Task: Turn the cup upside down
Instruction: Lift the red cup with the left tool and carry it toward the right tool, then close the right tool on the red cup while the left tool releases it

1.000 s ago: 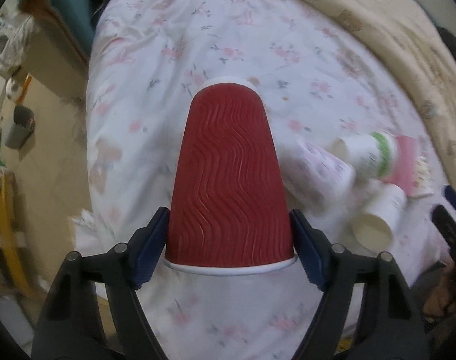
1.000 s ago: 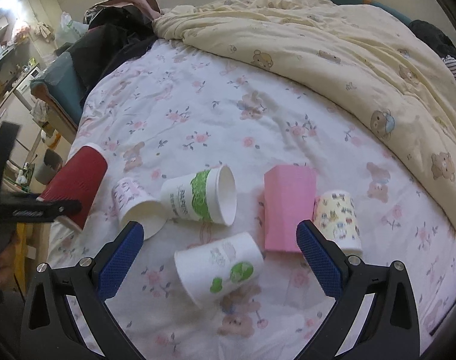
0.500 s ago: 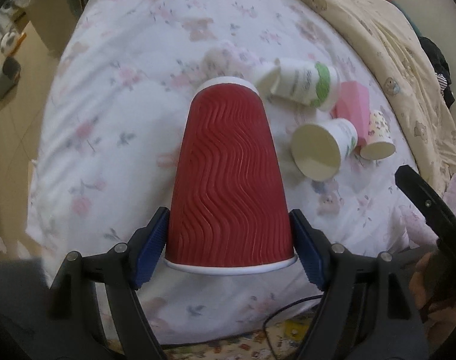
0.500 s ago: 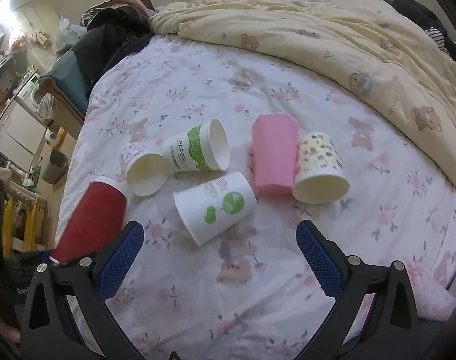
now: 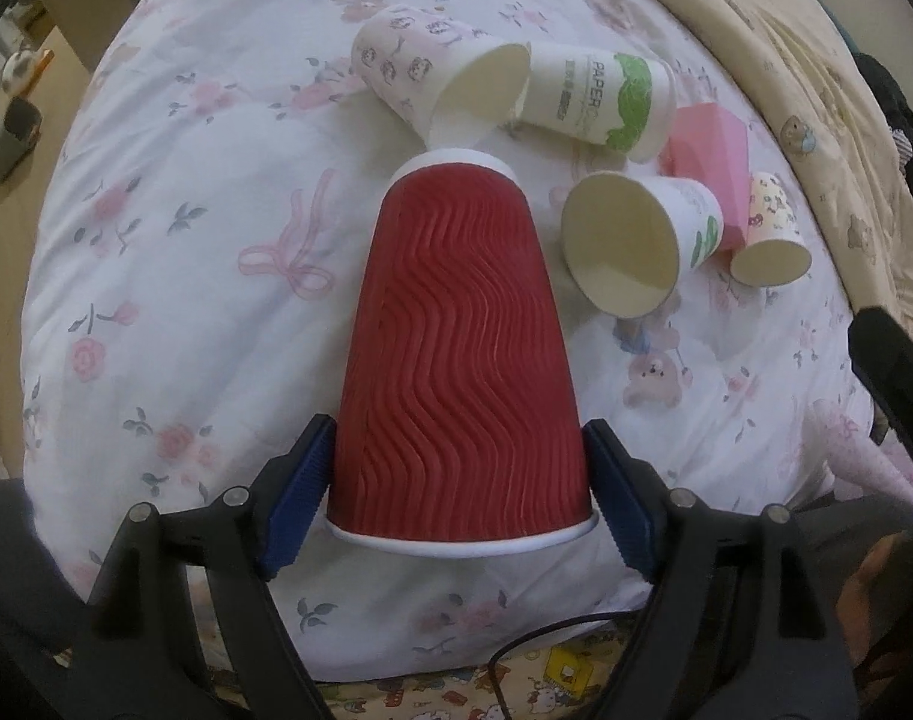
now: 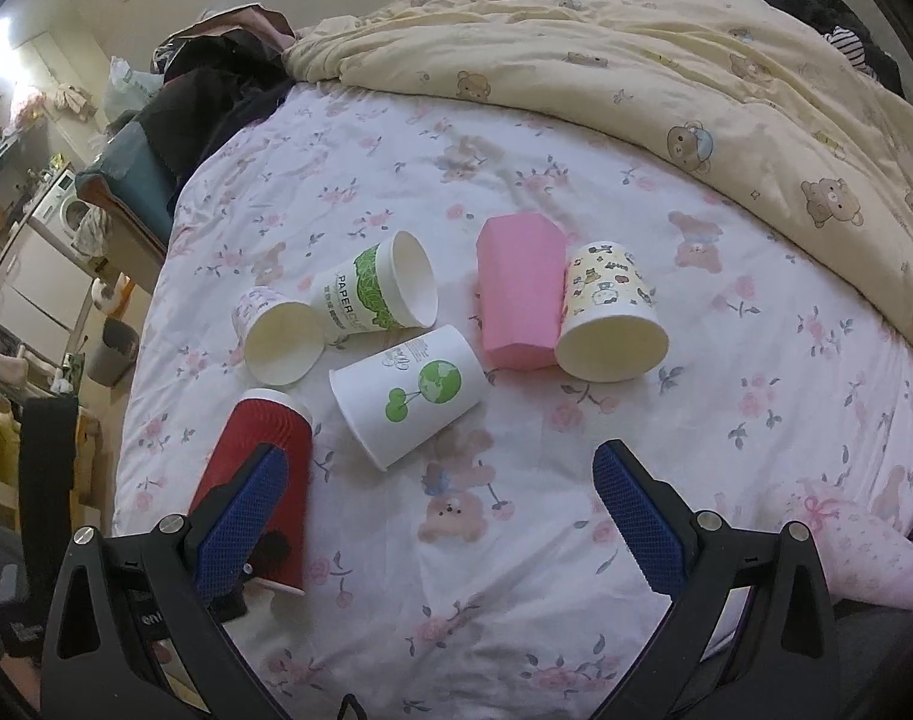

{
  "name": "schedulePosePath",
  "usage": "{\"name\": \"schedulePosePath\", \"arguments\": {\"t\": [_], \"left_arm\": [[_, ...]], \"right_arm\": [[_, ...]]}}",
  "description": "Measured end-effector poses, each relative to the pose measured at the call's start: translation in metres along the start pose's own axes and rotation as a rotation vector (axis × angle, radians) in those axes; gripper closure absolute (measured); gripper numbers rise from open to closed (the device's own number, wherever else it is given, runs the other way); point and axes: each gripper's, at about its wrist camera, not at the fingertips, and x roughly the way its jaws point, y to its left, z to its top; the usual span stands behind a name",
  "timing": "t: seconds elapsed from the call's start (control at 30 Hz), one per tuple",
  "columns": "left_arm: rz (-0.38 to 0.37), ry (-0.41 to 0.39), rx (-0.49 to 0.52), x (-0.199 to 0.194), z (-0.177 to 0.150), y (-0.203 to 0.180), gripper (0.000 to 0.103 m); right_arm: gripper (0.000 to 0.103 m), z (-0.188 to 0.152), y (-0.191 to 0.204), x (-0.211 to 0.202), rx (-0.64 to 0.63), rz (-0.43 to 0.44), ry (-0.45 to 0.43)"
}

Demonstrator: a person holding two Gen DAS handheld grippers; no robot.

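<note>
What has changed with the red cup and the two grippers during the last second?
The left gripper, still shut on the red cup, carried it in toward the cluster of paper cups on the bed sheet. The right gripper stayed open and empty; those cups did not move.

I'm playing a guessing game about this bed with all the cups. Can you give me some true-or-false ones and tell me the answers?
1. The left gripper holds the red ribbed paper cup. True.
2. The right gripper holds a cup. False: its fingers are open and empty.
3. The pink faceted cup stands upright. False: it lies on its side.
4. The white cup with the green tree print lies on the floral bedsheet. True.
</note>
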Motion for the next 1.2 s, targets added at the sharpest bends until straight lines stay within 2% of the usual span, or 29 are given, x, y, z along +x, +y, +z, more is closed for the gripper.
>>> {"name": "schedulePosePath", "arguments": {"t": [0.1, 0.33, 0.5, 0.67, 0.77, 0.87, 1.03, 1.07, 1.2], "left_arm": [[-0.005, 0.019, 0.017, 0.003, -0.001, -0.002, 0.023], [-0.007, 0.003, 0.055, -0.013, -0.009, -0.006, 0.023], [-0.001, -0.092, 0.095, -0.056, -0.01, 0.006, 0.023], [0.079, -0.206, 0.054, -0.086, -0.007, 0.051, 0.023], [0.148, -0.236, 0.045, -0.088, -0.003, 0.077, 0.023], [0.176, -0.269, 0.017, -0.086, -0.002, 0.099, 0.023], [0.12, -0.262, -0.098, -0.074, -0.003, 0.119, 0.023], [0.099, -0.264, -0.103, -0.075, -0.002, 0.12, 0.023], [0.106, -0.273, -0.085, -0.078, -0.002, 0.115, 0.023]], "right_arm": [[0.0, 0.0, 0.002, 0.001, 0.005, 0.017, 0.003], [0.0, 0.002, 0.004, 0.003, 0.002, 0.024, 0.004], [0.0, 0.001, 0.007, 0.006, 0.001, 0.032, 0.01], [0.0, 0.0, 0.015, 0.015, -0.014, 0.055, 0.038], [0.0, -0.002, 0.021, 0.022, -0.032, 0.066, 0.062], [0.0, -0.004, 0.027, 0.028, -0.057, 0.058, 0.078], [0.0, -0.006, 0.035, 0.037, -0.091, 0.05, 0.101], [0.0, -0.007, 0.035, 0.037, -0.094, 0.048, 0.105], [0.0, -0.005, 0.044, 0.042, -0.118, 0.063, 0.148]]}}
